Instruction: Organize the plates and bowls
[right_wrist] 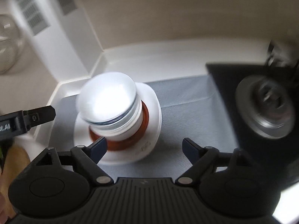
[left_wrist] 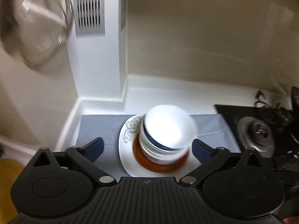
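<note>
Crockery sits gathered in one pile on a grey mat (left_wrist: 104, 128) at the corner of the white worktop (left_wrist: 168, 93): a stack of white bowls (left_wrist: 166, 136), nested rim-up, stands on a small orange-brown plate (left_wrist: 158, 165), which lies in turn on a larger white plate with a floral print (left_wrist: 129, 130). Widest piece lowest, narrowest on top; judged a sensible order, since it keeps the pile steady and takes up little room. Bowl stack looks slightly tilted, leaning toward the wall corner, though motion blur in both views makes that uncertain. Left tongs (left_wrist: 147, 147) spread wide, holding nothing, fingers either side of the pile and near its base but not touching any piece so far as can be seen. Right tongs (right_wrist: 144, 148) likewise spread and empty, set nearer the camera than the pile, left fingertip close against the rim of the floral plate. Left tool's finger also shows at the edge of the right wrist view. Gas burner (left_wrist: 259, 132) on a black hob sits just beside the mat on the right, well clear of the dishes. Metal mesh colander (left_wrist: 35, 28) hangs on the wall at upper left, beside a slotted vent (left_wrist: 89, 7). Stacking appears largely done; with both tools free, likely either straightening the lean or nothing further. Risk: nudging the top bowl could slide the stack.
</note>
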A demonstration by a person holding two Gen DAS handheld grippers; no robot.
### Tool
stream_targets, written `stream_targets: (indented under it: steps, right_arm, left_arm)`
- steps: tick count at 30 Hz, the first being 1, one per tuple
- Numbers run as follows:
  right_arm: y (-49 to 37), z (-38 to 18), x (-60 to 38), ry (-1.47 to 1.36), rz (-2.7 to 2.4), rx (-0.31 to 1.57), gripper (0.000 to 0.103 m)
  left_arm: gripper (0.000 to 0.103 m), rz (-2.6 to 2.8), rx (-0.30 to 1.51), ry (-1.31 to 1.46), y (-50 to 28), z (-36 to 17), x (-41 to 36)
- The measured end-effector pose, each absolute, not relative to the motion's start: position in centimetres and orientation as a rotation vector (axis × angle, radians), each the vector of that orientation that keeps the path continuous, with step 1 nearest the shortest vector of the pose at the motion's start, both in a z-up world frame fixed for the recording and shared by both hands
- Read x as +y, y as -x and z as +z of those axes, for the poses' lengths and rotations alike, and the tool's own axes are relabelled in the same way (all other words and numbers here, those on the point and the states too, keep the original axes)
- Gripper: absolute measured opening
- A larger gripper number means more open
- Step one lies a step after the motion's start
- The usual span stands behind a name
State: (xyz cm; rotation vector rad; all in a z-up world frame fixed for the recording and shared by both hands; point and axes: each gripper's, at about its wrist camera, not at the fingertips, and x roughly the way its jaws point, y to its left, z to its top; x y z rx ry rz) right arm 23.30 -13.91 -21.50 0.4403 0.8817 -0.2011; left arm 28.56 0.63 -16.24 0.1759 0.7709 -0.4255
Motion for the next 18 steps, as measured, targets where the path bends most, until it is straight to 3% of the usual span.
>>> stream_targets:
  steps: [9,18]
  right_arm:
    - [-11.0,-7.5,-11.7,-0.340,-0.247,0.833,0.103]
    - [-1.2,-2.0,-11.5,-0.412,-0.226,0.782,0.103]
  left_arm:
    - [0.102,-0.371,0.810,-0.181,-15.7,-4.9,0.1]
    - [0.102,-0.272,0.753,-0.252,-6.0,1.4,0.6]
